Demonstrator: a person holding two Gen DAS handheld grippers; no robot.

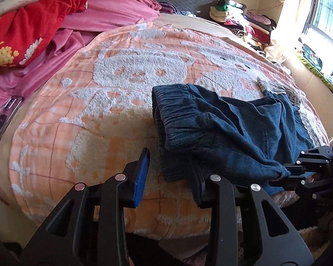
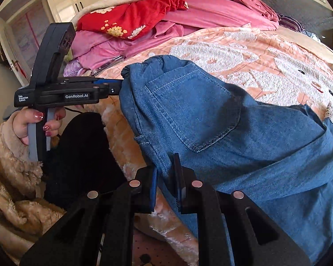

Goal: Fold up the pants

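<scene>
In the left wrist view, the pants (image 1: 228,128) lie on the near right part of the orange blanket (image 1: 88,110), elastic waistband toward the blanket's middle. The left gripper (image 1: 171,177) stands partly parted at the waistband's near edge; I cannot tell whether its pads truly pinch denim. The right gripper (image 1: 299,168) bites the cloth's near right corner.

In the right wrist view, the right gripper (image 2: 166,181) is clamped narrow on the pants (image 2: 211,122) below the back pocket (image 2: 195,108); the left gripper (image 2: 115,86) meets the waistband. To fold well, keep both corners level and taut, and lay the edge squarely on the blanket (image 2: 266,62).
</scene>
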